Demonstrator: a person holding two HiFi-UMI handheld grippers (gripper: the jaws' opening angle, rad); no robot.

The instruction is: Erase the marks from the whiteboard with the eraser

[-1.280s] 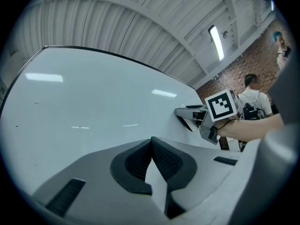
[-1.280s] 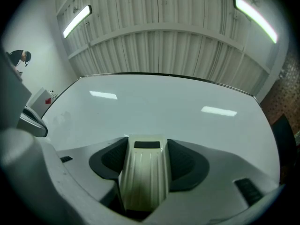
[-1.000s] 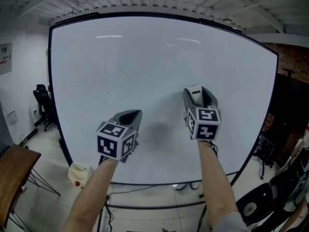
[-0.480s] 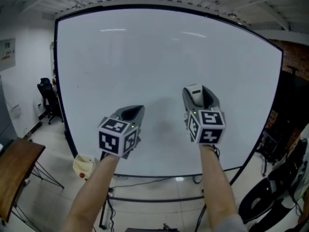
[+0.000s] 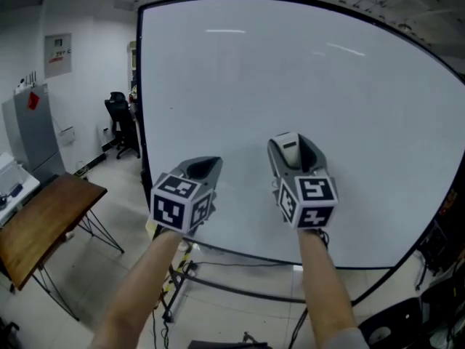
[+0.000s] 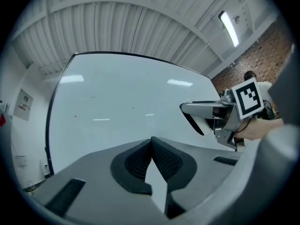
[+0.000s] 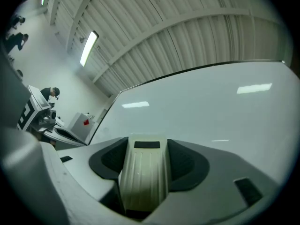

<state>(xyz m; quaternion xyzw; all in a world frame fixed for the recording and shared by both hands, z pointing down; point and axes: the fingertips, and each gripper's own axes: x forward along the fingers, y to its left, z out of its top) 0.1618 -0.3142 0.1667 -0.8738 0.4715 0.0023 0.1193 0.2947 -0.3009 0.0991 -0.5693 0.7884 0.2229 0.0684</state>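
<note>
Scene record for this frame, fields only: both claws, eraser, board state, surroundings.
left claw: shut, empty, held up in front of the whiteboard
right claw: shut on the eraser, which is pale and ribbed
eraser-board contact: cannot tell
whiteboard: upright, mostly clean; a few faint specks toward its left side
surroundings: wooden table at left; black chair beyond the board's left edge

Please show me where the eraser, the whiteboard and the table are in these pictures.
eraser [image 7: 143,177]: right gripper view, middle of its ribbed back, between the jaws.
whiteboard [image 5: 305,78]: head view, bare upper middle of its surface.
table [image 5: 43,227]: head view, middle of its brown top.
</note>
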